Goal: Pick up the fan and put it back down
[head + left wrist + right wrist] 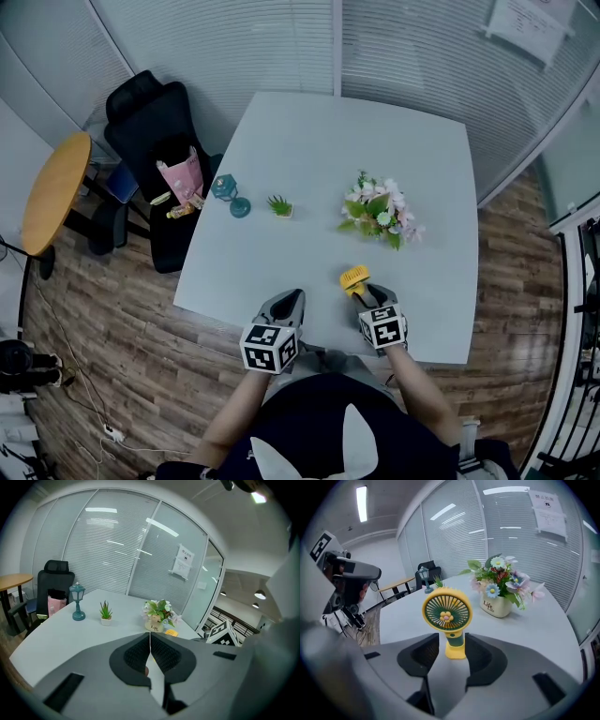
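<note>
A small yellow fan (354, 277) with a green grille (446, 612) stands upright on the pale grey table (309, 141), near its front edge. My right gripper (371, 296) is open around the fan's base (452, 639). A gap shows between the base and the left pad, while the right pad sits close beside it. My left gripper (291, 299) hovers at the table's front edge, left of the fan, with its jaws shut on nothing (150, 641). In the left gripper view the fan (171, 632) shows as a small yellow patch beyond the jaws.
A white pot of flowers (380, 214) stands behind the fan. At the left side of the table are a small green plant (279, 206) and a teal lantern (230, 195). Beyond that edge are a black chair (150, 141), a pink bag (183, 178) and a round wooden table (56, 187).
</note>
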